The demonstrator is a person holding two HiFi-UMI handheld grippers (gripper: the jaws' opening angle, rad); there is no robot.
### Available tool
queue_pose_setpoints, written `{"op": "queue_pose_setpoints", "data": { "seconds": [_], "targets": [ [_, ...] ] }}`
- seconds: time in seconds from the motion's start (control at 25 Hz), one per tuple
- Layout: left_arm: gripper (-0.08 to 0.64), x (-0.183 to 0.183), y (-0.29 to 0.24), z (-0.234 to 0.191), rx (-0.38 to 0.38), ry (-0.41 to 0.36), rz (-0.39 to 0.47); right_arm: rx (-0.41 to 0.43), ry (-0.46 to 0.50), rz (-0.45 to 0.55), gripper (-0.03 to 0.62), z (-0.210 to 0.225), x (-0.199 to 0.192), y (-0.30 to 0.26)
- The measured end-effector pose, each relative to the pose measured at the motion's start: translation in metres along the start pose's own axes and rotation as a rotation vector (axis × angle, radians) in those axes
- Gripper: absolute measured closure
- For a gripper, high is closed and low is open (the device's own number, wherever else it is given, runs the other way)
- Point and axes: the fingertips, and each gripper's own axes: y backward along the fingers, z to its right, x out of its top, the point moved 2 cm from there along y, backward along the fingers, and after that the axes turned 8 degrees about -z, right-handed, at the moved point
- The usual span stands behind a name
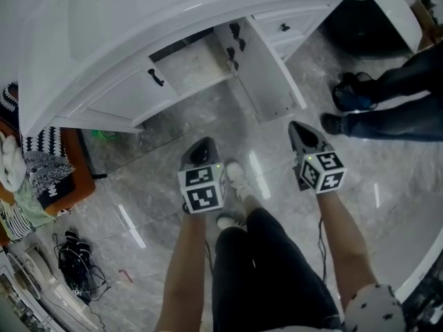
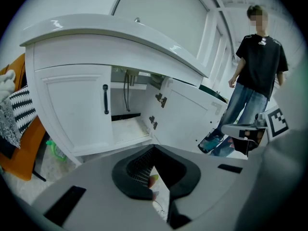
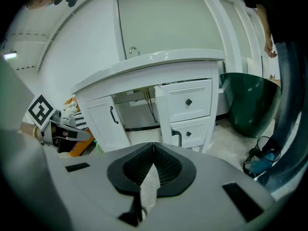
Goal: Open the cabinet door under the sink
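Ahead of both grippers and well apart from them: the door point(image 1: 266, 75), already swung out from the cabinet point(image 1: 197, 64), free edge pointing toward the right gripper point(image 1: 302, 128) (the nearer one). Pinched closed on nothing there; same at the left gripper point(image 1: 202, 144). Beside the opening, a left door point(image 1: 131, 92), closed. No brand or readable writing, only square markers point(image 1: 202, 189).

a bathroom, by its white sink vanity point(image 1: 122, 97) and marble floor point(image 1: 142, 185).
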Motion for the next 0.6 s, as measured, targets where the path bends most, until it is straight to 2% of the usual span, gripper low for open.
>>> {"op": "queue_pose_setpoints", "data": {
  "seconds": [0.6],
  "targets": [
    [0.563, 0.01, 0.008, -0.025, 0.032, 0.043, 0.028, 0.097, 0.002, -0.015, 0.584, -0.068, 0.025, -0.019]
  ]
}}
